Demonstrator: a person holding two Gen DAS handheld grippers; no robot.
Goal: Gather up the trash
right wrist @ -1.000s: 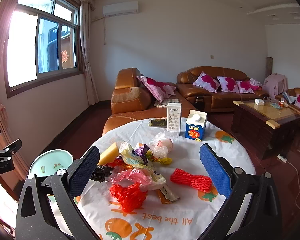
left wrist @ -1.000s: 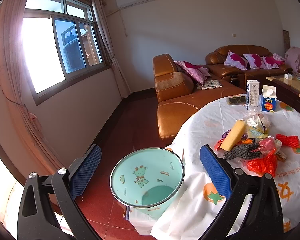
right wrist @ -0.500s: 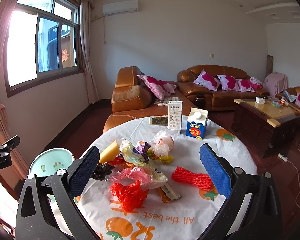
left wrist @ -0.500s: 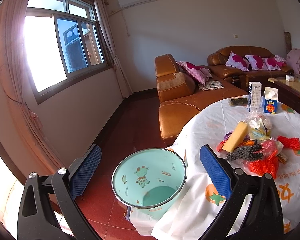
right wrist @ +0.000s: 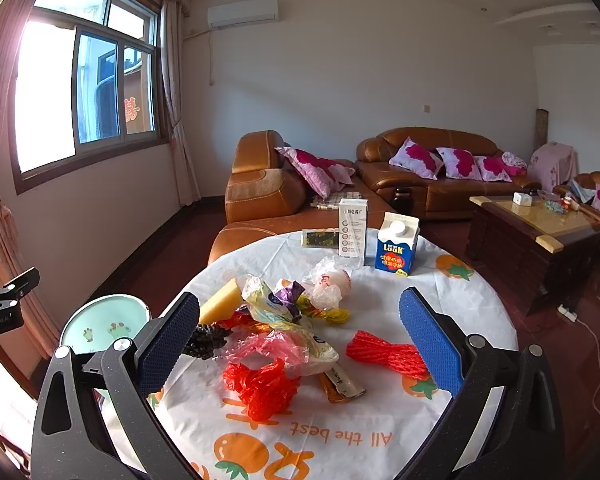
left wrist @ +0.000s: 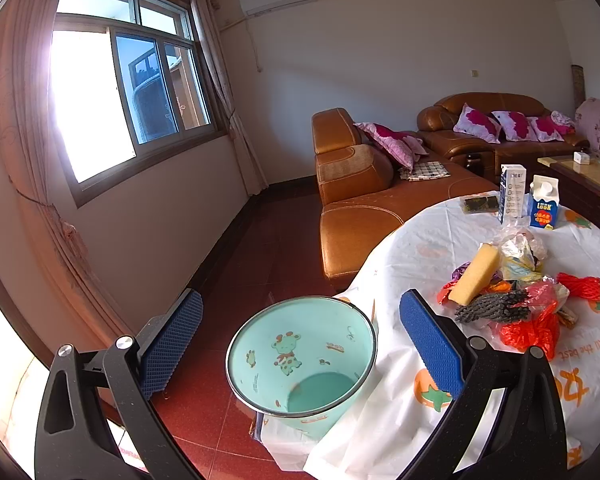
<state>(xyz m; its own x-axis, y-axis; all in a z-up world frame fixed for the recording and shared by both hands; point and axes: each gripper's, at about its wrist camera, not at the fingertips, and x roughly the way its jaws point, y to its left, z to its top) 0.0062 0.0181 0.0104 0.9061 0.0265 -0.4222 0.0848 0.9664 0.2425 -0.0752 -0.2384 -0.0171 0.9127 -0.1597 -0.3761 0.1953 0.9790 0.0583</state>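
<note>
Across the round table (right wrist: 452,292), a white cloth printed with orange fruit carries a heap of trash (right wrist: 284,332): a red mesh net (right wrist: 386,354) at 3 o'clock of the pile, a crumpled red bag (right wrist: 262,386) at 6, a yellow sponge (right wrist: 220,300) at 10, and clear and coloured wrappers between. Beyond the heap, at 12 o'clock, stand a blue milk carton (right wrist: 396,244) and a tall white box (right wrist: 353,227). Brown leather sofas (right wrist: 440,176) with pink cushions line the far wall, with a window (right wrist: 88,92) at 9 o'clock. A mint bin (left wrist: 300,360) stands on the red floor against the table's edge. The left gripper (left wrist: 300,344) hangs released above the bin, its jaws wide apart; the right gripper (right wrist: 300,340) is likewise spread and empty over the heap. Since a second ago both views have shifted only slightly, and nothing on the table has moved.
</note>
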